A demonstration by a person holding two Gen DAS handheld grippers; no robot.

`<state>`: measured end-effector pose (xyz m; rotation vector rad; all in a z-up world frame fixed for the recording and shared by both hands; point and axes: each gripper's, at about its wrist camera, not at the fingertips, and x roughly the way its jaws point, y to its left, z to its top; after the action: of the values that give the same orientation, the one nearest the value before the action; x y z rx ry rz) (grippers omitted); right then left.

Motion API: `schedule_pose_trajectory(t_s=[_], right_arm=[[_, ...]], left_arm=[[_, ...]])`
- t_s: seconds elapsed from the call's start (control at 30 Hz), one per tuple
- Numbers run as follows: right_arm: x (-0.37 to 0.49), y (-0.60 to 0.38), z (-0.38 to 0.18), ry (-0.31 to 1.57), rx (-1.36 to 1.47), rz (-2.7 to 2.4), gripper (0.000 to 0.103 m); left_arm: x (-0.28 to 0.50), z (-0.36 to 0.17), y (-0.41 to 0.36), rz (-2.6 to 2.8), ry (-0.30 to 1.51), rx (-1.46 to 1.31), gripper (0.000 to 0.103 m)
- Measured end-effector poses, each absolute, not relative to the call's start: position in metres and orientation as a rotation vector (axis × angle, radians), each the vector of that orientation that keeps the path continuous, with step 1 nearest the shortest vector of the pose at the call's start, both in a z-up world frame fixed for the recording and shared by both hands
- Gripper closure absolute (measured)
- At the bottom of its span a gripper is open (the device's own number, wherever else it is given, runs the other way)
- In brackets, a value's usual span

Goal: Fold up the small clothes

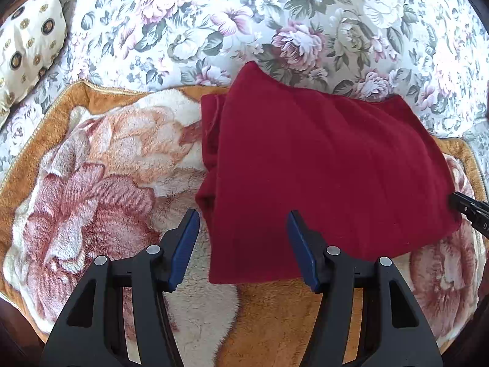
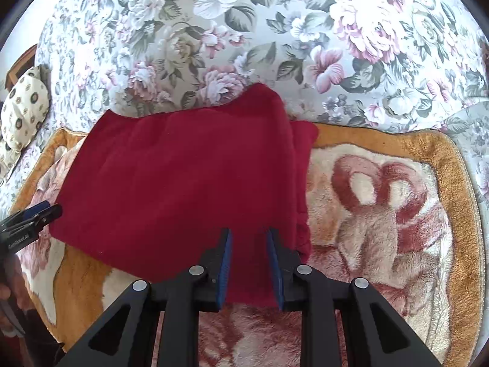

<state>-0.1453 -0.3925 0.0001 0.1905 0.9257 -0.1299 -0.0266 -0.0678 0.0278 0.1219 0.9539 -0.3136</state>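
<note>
A: Where is the garment?
B: Dark red knitted garment [image 1: 321, 165], folded into a rough rectangle, lies flat on the plush orange-bordered blanket with a pink rose print [image 1: 91, 183]. Its far edge reaches onto the grey-and-pink floral bedspread [image 1: 214, 15]. A second layer shows along one side edge.
A: Left gripper [image 1: 243, 223]?
B: Jaws wide apart, nothing between the blue pads. They straddle the garment's near left corner from above; contact cannot be told.
A: Right gripper [image 2: 249, 238]?
B: Jaws narrowly apart over the near right part of the garment. Red cloth shows in the gap, but the pads do not press on it. No pinch visible.
A: Anything else?
B: Cream pillow with gold and black medallions [image 1: 27, 46] at the far left of the bed, well apart from the garment.
</note>
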Motion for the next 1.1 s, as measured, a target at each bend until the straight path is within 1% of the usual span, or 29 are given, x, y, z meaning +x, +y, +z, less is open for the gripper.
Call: schedule_pose_trajectory(t_s=[0.17,0.3,0.47,0.67,0.77,0.9,1.1], right_arm=[[-0.136,-0.397,-0.018,0.964,0.212,-0.118,0.081],[-0.135,-0.388,-0.005,0.955,0.191,-0.120,0.080],[-0.123,-0.371,0.019,0.907,0.218,-0.050,0.079],[-0.081,-0.337,0.023,0.891,0.316,0.106,0.078],[-0.058,-0.312,0.024,0.875,0.302,0.142,0.072],[-0.028,-0.281,0.021,0.910,0.291,0.181,0.071],[0.012,-0.228,0.018,0.930,0.193,0.219,0.071]], left_arm=[[-0.014,0.005,-0.062,-0.324,1.038,0.065,0.044],[-0.009,-0.001,-0.051,-0.345,1.075,-0.044,0.044],[-0.016,0.007,-0.050,-0.338,1.052,-0.045,0.044],[-0.022,0.010,-0.041,-0.357,1.029,-0.098,0.044],[-0.023,0.009,-0.036,-0.355,1.028,-0.123,0.044],[-0.022,0.012,-0.024,-0.359,1.034,-0.171,0.044],[-0.015,0.015,-0.009,-0.346,1.053,-0.238,0.043]])
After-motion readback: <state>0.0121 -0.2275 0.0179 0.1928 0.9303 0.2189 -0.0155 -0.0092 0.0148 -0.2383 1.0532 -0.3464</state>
